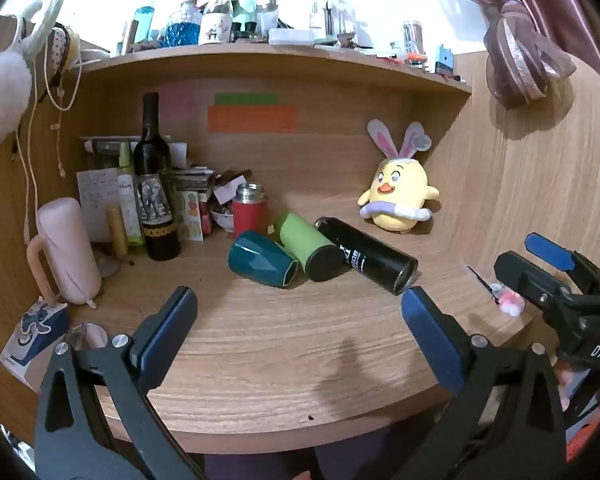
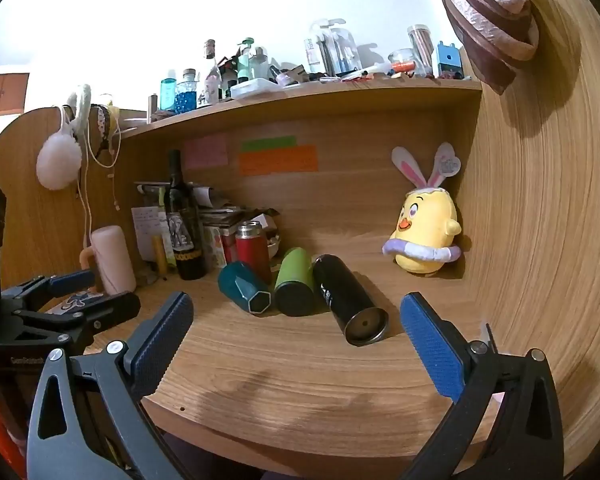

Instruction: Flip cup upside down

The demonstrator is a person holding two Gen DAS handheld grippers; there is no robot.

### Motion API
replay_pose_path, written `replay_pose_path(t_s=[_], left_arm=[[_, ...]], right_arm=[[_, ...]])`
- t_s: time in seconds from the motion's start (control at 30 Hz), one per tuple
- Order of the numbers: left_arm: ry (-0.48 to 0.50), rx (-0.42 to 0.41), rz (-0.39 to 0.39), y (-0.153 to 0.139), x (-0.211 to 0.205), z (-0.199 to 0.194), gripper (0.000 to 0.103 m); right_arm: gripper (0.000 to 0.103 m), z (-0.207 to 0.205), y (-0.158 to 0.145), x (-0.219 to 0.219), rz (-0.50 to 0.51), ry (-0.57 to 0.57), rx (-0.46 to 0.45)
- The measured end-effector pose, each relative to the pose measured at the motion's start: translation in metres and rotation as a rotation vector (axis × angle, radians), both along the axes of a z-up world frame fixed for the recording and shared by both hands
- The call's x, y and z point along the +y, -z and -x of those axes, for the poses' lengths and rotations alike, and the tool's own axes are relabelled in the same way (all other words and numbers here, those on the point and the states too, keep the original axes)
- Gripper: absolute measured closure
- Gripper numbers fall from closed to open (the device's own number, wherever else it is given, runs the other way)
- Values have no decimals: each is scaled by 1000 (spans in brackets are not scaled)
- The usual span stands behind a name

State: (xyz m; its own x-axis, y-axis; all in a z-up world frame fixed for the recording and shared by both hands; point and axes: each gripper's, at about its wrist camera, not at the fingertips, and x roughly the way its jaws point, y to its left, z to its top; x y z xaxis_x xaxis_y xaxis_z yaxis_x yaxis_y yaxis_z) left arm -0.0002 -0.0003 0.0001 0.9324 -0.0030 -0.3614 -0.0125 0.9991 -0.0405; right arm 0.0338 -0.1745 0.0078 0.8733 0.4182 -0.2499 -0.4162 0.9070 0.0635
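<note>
Three cups lie on their sides in a row on the wooden desk: a teal cup, a green cup and a black cup. My left gripper is open and empty, above the desk in front of the cups. My right gripper is open and empty, also in front of them. The right gripper shows at the right edge of the left wrist view. The left gripper shows at the left edge of the right wrist view.
A red flask, a dark wine bottle, a pink mug and piled clutter stand at the back left. A yellow chick plush sits at the back right. A small pink object lies on the desk's right. A crowded shelf runs above.
</note>
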Motion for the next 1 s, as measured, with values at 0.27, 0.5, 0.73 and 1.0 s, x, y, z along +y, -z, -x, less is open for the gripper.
replay_pose_path(t_s=[0.27,0.5,0.73,1.0], left_arm=[[-5,14,3,7,-2,-1,0],[-11,0,-9,-1,-4,3,0],[-12,-15,-19,-4,-7,7,0],[-13,-22,-21,-4,-6,9,0]], right_arm=[[0,-2,1,1,3,-1,-2],[0,0,1,1,0,-1,-3],[0,-1,1,3,1,-1,1],[0,0,1,3,3,0,0]])
